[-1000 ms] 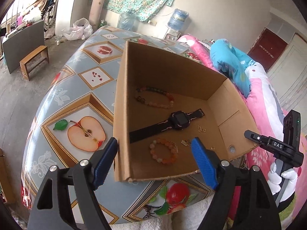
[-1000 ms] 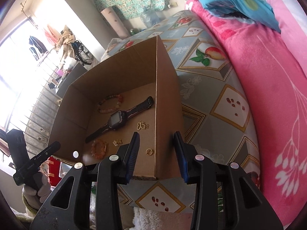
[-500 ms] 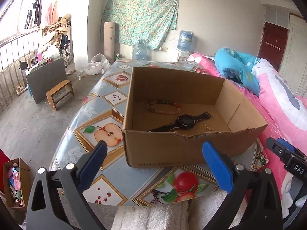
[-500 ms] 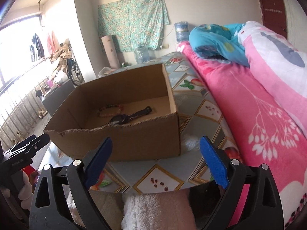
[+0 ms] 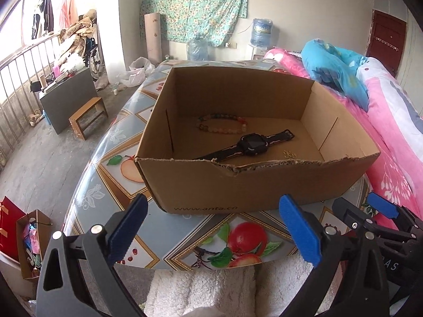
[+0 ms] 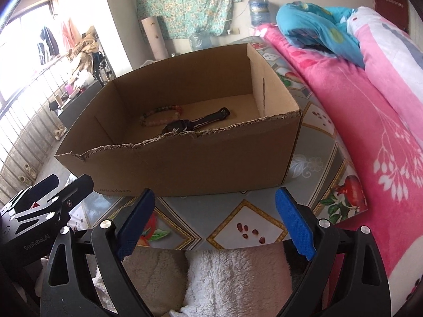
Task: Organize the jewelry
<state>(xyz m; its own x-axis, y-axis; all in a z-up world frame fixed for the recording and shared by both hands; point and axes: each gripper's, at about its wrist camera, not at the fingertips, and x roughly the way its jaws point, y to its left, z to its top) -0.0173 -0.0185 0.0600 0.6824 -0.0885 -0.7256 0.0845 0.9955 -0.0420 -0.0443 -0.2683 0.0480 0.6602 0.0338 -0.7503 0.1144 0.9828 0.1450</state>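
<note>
An open cardboard box [image 5: 238, 185] stands on the fruit-patterned table [image 5: 185, 243]; it also shows in the right wrist view [image 6: 201, 166]. Inside lie a black watch [image 5: 251, 144], a bead bracelet [image 5: 222, 125] and a small gold piece [image 5: 290, 154]. The watch [image 6: 195, 122] and bracelet [image 6: 161, 115] show in the right wrist view too. My left gripper [image 5: 211, 229] is open and empty, in front of the box. My right gripper [image 6: 215, 224] is open and empty, also before the box's near wall.
A pink bed [image 6: 364, 121] with a blue quilt [image 5: 333, 66] runs along the table's right side. A wooden stool [image 5: 87, 116], a grey cabinet [image 5: 68, 97] and a small box of clutter [image 5: 29, 240] stand on the floor at left. White fleece fabric [image 6: 232, 277] lies below the grippers.
Both grippers have pulled back and down from over the box to in front of its near wall. The right gripper has opened wide.
</note>
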